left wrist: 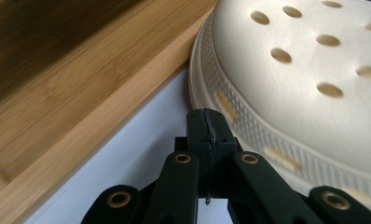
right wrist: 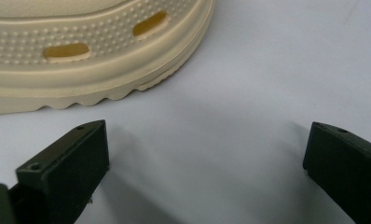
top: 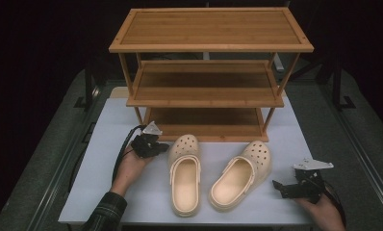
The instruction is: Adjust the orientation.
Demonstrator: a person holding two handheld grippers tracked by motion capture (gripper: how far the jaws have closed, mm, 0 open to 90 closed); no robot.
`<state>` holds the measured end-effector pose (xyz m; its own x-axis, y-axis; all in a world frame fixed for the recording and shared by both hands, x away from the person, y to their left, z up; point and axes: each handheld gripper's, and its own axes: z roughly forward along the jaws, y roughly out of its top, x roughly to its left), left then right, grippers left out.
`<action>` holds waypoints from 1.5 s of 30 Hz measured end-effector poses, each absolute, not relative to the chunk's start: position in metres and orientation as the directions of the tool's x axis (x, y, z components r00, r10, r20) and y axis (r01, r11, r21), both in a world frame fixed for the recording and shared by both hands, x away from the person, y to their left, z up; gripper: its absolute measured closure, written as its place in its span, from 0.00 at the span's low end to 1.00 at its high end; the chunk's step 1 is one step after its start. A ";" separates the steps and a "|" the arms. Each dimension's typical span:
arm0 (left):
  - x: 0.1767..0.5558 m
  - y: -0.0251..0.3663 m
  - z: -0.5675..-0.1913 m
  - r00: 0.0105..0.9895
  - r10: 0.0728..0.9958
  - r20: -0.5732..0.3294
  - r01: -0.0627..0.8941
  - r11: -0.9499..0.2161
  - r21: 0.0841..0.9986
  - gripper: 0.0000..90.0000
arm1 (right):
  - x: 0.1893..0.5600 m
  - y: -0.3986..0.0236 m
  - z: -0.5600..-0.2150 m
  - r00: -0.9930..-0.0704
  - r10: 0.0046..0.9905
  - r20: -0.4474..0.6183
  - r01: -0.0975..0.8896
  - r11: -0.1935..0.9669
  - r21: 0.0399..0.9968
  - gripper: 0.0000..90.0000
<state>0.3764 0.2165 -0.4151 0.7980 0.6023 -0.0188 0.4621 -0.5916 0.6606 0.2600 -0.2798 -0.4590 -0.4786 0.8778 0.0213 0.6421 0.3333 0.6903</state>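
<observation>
1. The left gripper [top: 161, 147] lies at the left clog's [top: 185, 174] toe, its jaws pressed together on nothing. In the left gripper view the closed tips [left wrist: 207, 128] sit against the dotted sole rim, close to the shelf's [left wrist: 81, 107] bottom board.
2. To lift this clog well, I judge the jaws must first open, then close on the side wall or heel strap rather than the rounded toe, which would slip.
3. The left clog rests on the white surface [top: 103, 192] left of centre, long axis running from the near edge toward the shelf, toe at the far end.
4. The right clog [top: 241, 175] lies right of centre, toe toward the shelf and slanted toward the far right corner, heel nearer the middle.
5. The right gripper [top: 282, 186] waits near the near right corner, jaws spread wide and empty, just beside that clog's sole [right wrist: 95, 70].
</observation>
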 end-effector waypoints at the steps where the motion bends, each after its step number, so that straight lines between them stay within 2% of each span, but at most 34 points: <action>1: 0.373 0.221 -0.413 0.796 0.605 -0.022 0.464 -0.585 0.665 1.00 | 0.260 -0.280 -0.459 -0.477 0.878 0.023 0.644 0.332 0.689 0.00; 6: 0.364 0.233 -0.409 0.787 0.616 -0.033 0.471 -0.564 0.678 0.99 | 0.260 -0.280 -0.459 -0.477 0.879 0.024 0.645 0.331 0.689 0.00; 7: 0.363 0.235 -0.409 0.782 0.622 -0.040 0.477 -0.557 0.680 0.88 | 0.260 -0.280 -0.459 -0.477 0.878 0.024 0.645 0.331 0.689 0.00; 8: 0.361 0.238 -0.409 0.780 0.625 -0.044 0.482 -0.553 0.680 0.86 | 0.260 -0.280 -0.459 -0.477 0.879 0.024 0.645 0.331 0.689 0.00; 10: 0.357 0.241 -0.408 0.771 0.635 -0.044 0.488 -0.546 0.681 0.71 | 0.260 -0.280 -0.459 -0.477 0.878 0.024 0.645 0.332 0.689 0.00; 11: 0.355 0.244 -0.407 0.763 0.645 -0.044 0.496 -0.541 0.679 0.71 | 0.260 -0.280 -0.459 -0.477 0.879 0.023 0.645 0.332 0.689 0.00; 16: 0.340 0.255 -0.405 0.738 0.674 -0.032 0.499 -0.514 0.698 0.32 | 0.260 -0.280 -0.459 -0.477 0.879 0.024 0.644 0.331 0.689 0.00; 18: 0.333 0.260 -0.405 0.735 0.678 -0.021 0.497 -0.518 0.696 0.24 | 0.260 -0.280 -0.459 -0.478 0.878 0.023 0.644 0.332 0.689 0.00; 19: 0.327 0.264 -0.406 0.738 0.674 -0.012 0.497 -0.531 0.687 0.24 | 0.260 -0.280 -0.459 -0.478 0.878 0.024 0.643 0.332 0.690 0.00; 24: 0.303 0.280 -0.412 0.720 0.693 0.029 0.503 -0.550 0.667 0.10 | 0.260 -0.280 -0.459 -0.479 0.878 0.023 0.642 0.332 0.691 0.00; 31: 0.276 0.298 -0.427 0.710 0.703 0.039 0.524 -0.564 0.638 0.00 | 0.260 -0.280 -0.459 -0.479 0.878 0.021 0.644 0.334 0.688 0.00; 37: 0.259 0.304 -0.443 0.692 0.718 0.071 0.524 -0.567 0.636 0.00 | 0.260 -0.280 -0.459 -0.478 0.878 0.023 0.645 0.333 0.687 0.00; 42: 0.258 0.313 -0.451 0.683 0.731 0.007 0.529 -0.501 0.686 0.00 | 0.260 -0.279 -0.458 -0.478 0.878 0.023 0.647 0.334 0.685 0.00; 45: 0.258 0.313 -0.451 0.683 0.730 0.016 0.526 -0.507 0.683 0.00 | 0.261 -0.279 -0.458 -0.478 0.878 0.022 0.648 0.336 0.684 0.00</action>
